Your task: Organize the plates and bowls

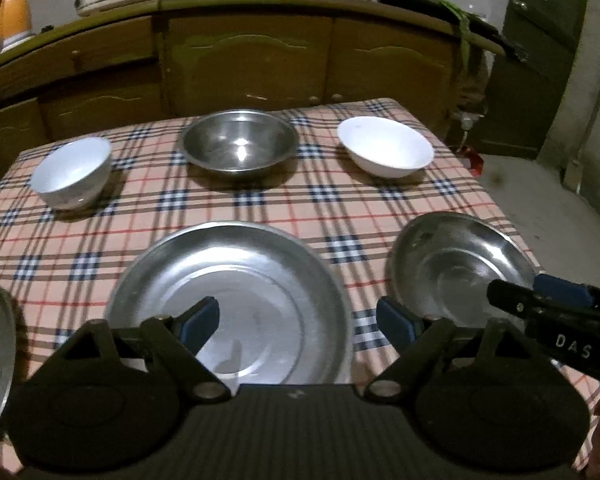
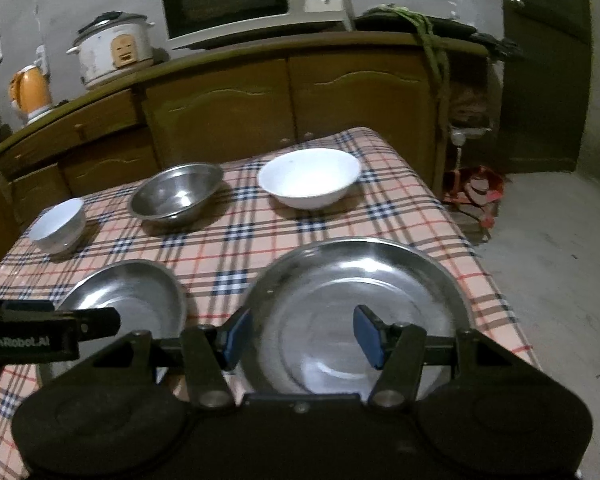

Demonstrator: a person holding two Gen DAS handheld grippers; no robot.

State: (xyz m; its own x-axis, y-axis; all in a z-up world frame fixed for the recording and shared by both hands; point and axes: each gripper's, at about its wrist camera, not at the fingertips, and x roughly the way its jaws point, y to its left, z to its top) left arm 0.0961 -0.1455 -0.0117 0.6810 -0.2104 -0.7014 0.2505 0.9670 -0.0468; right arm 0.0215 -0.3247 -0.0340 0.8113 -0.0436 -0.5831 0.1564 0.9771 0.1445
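L gripper [image 1: 298,322] hangs open right over the big steel plate [image 1: 236,280]; R gripper [image 2: 302,336] is open too, empty, above the other plate [image 2: 360,280]. Bowls sit well apart in the back row, so imo each hand takes its own plate first.

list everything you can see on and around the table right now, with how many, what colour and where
metal plates: three, silver, near row of the table; the leftmost shows only at the left wrist view's edge
metal bowl: one, silver, far row, middle
white bowls: two, far row, the small deep one at the left end, the wide one at the right
tablecloth: one, pink plaid, covering the table
cabinet: one, brown wood, behind the table
microwave: one, silver, on the cabinet
rice cooker: one, white, on the cabinet
kettle: one, orange, cabinet's left end
left tool: black, blue pads, open over the middle plate
right tool: same, open over the right plate
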